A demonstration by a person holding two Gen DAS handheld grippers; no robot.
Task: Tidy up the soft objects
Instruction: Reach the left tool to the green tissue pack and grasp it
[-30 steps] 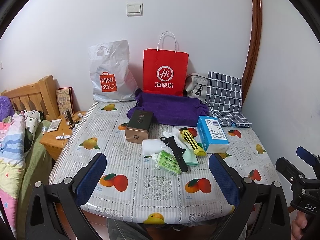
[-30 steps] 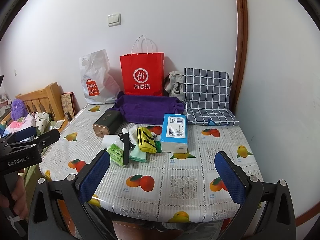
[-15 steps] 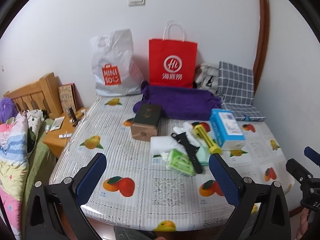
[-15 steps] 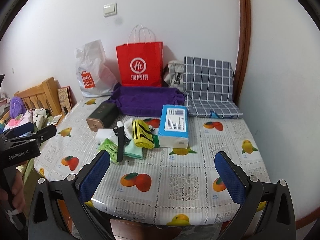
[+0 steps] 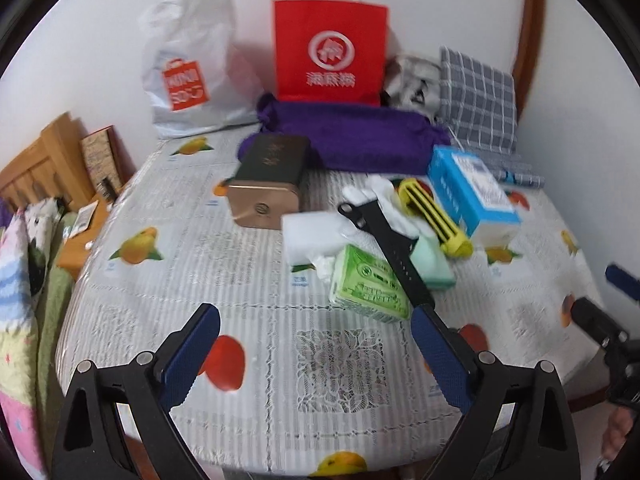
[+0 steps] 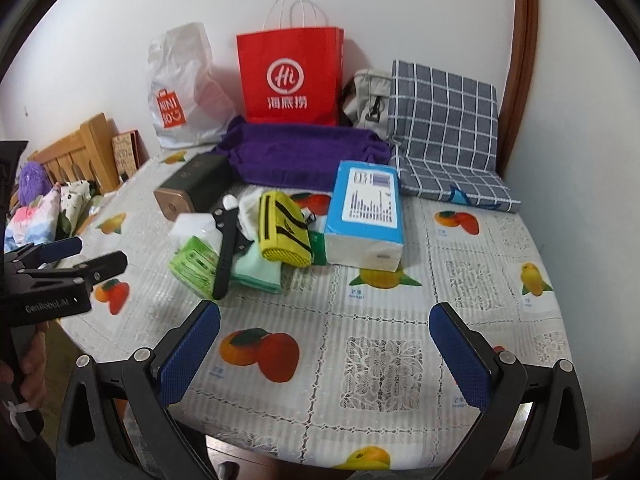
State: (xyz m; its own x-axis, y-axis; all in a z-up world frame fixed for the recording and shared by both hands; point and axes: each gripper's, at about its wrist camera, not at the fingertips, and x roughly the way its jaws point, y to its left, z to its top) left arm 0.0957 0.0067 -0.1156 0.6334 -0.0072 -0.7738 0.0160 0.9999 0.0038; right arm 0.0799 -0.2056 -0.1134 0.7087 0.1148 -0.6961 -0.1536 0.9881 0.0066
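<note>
Left wrist view: the left hand-held gripper (image 5: 316, 354) is spread, its jaws having just narrowed slightly with nothing between them. The soft objects (image 5: 400, 236) lie clustered mid-counter (image 5: 200, 240).

Right wrist view: the right hand-held gripper (image 6: 326, 354) is spread and empty above the counter's near edge; the purple cloth (image 6: 304, 154) lies behind the cluster.

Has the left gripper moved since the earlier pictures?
Yes. The left gripper has come down and closer to the table: the green tissue pack now lies just ahead of it.
</note>
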